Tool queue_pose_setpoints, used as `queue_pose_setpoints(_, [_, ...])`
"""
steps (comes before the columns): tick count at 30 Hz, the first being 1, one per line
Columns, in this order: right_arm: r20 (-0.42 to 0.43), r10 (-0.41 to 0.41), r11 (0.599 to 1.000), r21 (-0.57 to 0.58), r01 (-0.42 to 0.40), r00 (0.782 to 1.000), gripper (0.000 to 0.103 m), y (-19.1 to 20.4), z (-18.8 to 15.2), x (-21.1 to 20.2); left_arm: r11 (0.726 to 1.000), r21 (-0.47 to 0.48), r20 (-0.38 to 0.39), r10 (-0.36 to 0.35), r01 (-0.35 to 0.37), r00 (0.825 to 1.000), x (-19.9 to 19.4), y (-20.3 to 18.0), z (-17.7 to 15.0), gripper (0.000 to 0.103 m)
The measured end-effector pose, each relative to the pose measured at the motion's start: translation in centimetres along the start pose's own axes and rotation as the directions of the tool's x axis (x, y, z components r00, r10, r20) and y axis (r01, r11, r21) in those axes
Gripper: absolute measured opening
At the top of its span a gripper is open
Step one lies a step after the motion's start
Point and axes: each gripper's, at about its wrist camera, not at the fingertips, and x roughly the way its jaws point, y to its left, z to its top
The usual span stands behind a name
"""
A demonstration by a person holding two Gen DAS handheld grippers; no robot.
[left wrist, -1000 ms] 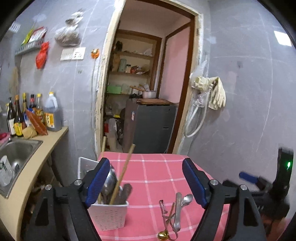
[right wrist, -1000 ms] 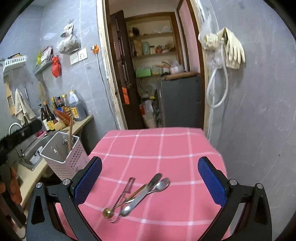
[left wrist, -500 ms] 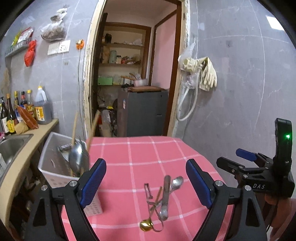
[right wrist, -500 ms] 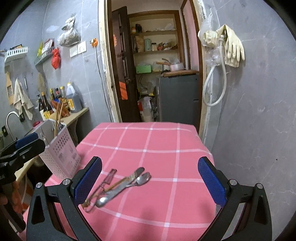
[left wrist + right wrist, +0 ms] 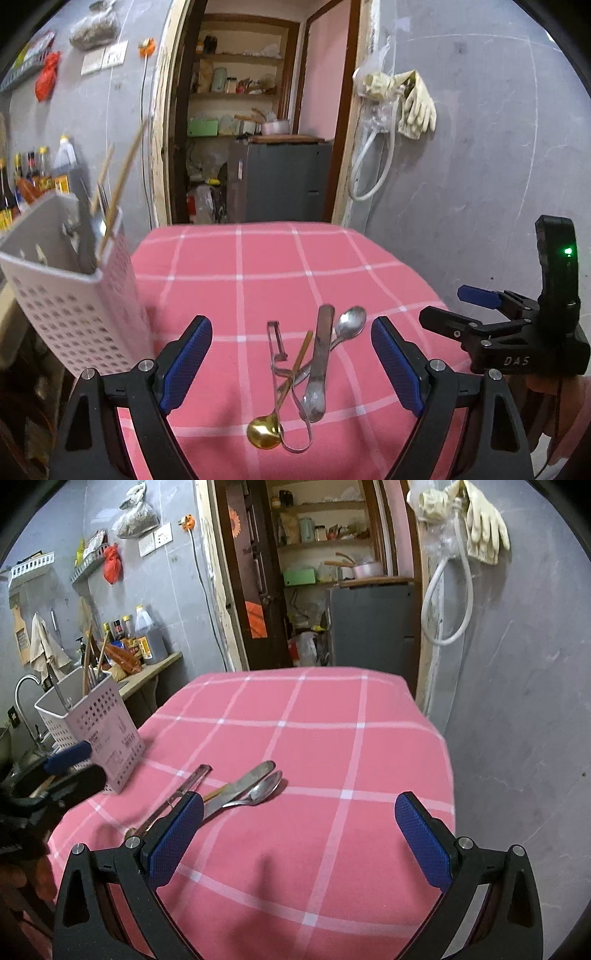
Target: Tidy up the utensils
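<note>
A small pile of utensils lies on the pink checked tablecloth: a gold spoon, a table knife, a silver spoon and a metal peeler. My left gripper hovers over the pile, open, with the pile showing between its blue pads but untouched. A white perforated holder with chopsticks stands to its left. My right gripper is open and holds nothing, with the knife and silver spoon just beyond its left pad. The holder stands at the table's left edge.
A counter with sauce bottles and a sink tap runs along the left wall. Behind the table an open doorway shows a grey cabinet. Rubber gloves and a hose hang on the right wall.
Both grippers have come down and closer to the table. The utensil pile now sits larger between the left pads, and the holder has slid to the left of that view.
</note>
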Motion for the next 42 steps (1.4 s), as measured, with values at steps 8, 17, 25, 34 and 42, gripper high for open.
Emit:
queue_pose_setpoints(8, [-0.084,0.106,0.994,0.051,-0.102,0.991,0.079,-0.9,-0.4,3.5,0.988,-0.146,-0.144,-0.061,0.04,0.988,4.4,2.3,-1.1,0.083])
queue_pose_setpoints(17, [-0.17,0.202,0.976,0.12,-0.183,0.965,0.056,-0.4,-0.2,8.1,0.976,-0.215,-0.353,-0.06,-0.018,0.934,9.4,3.3,-1.9,0.065])
queue_pose_setpoints(25, [-0.258,0.168,0.984,0.096,-0.148,0.951,0.038,1.5,0.7,10.9,0.993,-0.114,-0.46,-0.021,-0.036,0.888,11.5,1.5,-0.9,0.05])
queue_pose_setpoints(34, [-0.299,0.157,0.984,0.129,-0.123,0.941,0.027,1.4,1.2,11.0,0.994,-0.113,-0.537,-0.054,-0.009,0.842,12.2,1.6,0.4,0.021])
queue_pose_setpoints(42, [-0.292,0.221,0.961,0.227,-0.157,0.93,0.004,1.1,0.5,10.3,0.958,-0.285,-0.542,-0.194,0.039,0.817,12.3,3.2,0.0,0.016])
